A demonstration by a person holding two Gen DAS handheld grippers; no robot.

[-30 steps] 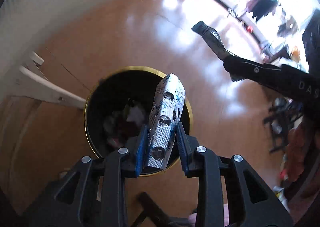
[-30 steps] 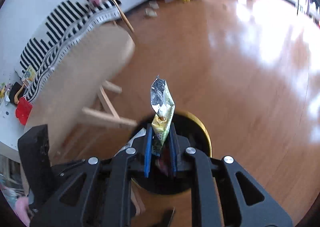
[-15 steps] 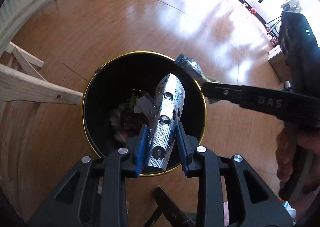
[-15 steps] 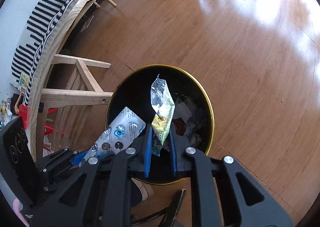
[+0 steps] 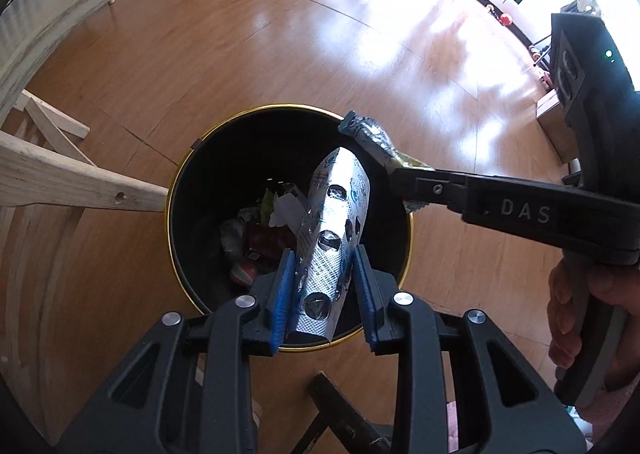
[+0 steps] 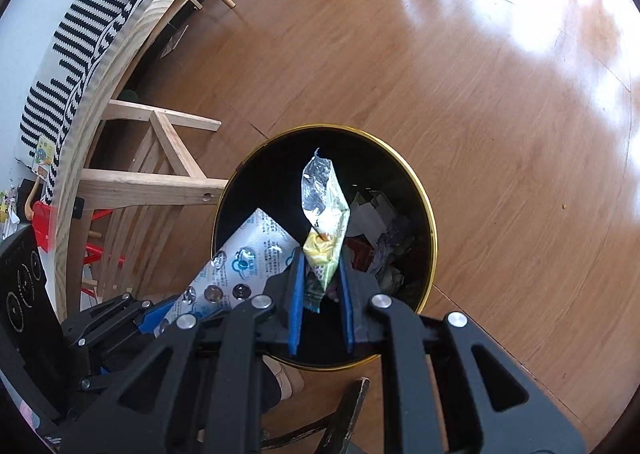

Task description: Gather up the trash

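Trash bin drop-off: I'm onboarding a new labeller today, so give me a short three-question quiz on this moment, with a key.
1. True or false: the left gripper is empty.
2. What does the right gripper hold?
A. a paper cup
B. a crumpled yellow and silver wrapper
C. a spoon
3. Fill in: both pieces of trash hang above the black ____ with the gold rim.

Key:
1. False. It grips a silver blister pack between its blue pads.
2. B.
3. Bin. It stands on the wooden floor and already holds other trash.
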